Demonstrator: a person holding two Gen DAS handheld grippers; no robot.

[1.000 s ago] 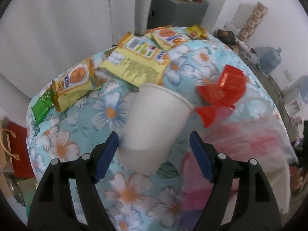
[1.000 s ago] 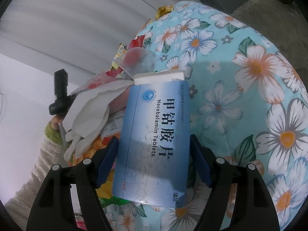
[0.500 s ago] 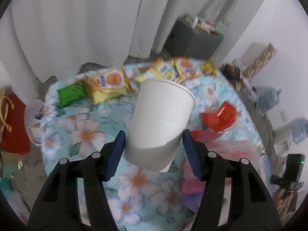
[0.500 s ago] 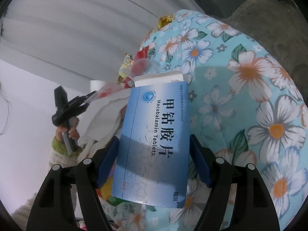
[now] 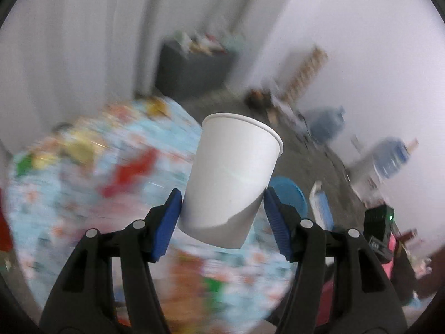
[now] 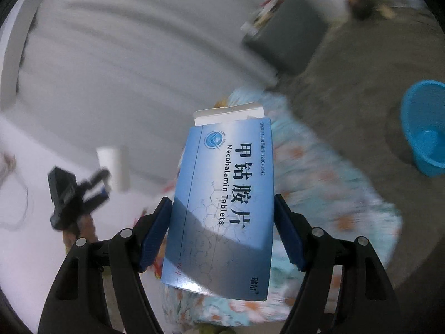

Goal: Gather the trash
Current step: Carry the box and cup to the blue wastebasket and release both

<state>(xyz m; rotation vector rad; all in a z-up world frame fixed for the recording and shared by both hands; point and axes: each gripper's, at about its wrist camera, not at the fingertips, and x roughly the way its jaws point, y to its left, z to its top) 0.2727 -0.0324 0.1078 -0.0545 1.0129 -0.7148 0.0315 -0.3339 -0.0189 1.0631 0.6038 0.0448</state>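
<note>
White paper is what the left tool [image 5: 222,218] is gripping: a paper cup [image 5: 232,178] is sitting between its blue pads [image 5: 165,225], which are pressing on the lower part of the cup's wall from either side. The cup is being held in the air above the bench [image 5: 69,194] with its flowered cloth, open mouth up and away from the camera, its long axis leaning a little to the right. The bench and the litter on it are smeared by blur, so single pieces cannot be told apart.

The right tool [image 6: 221,233] is clamping a blue tablet box [image 6: 222,208] across its width, the pads [image 6: 155,235] closed onto its two long edges. The box is standing lengthwise along the fingers, printed face towards the camera, its white end flap pointing away and up, the whole thing tilting slightly. It is hanging over the edge of the flowered bench, with grey floor [image 6: 347,83] beyond. A blue plastic basin [image 6: 424,126] is standing on that floor to the far right, well apart from the box.
</note>
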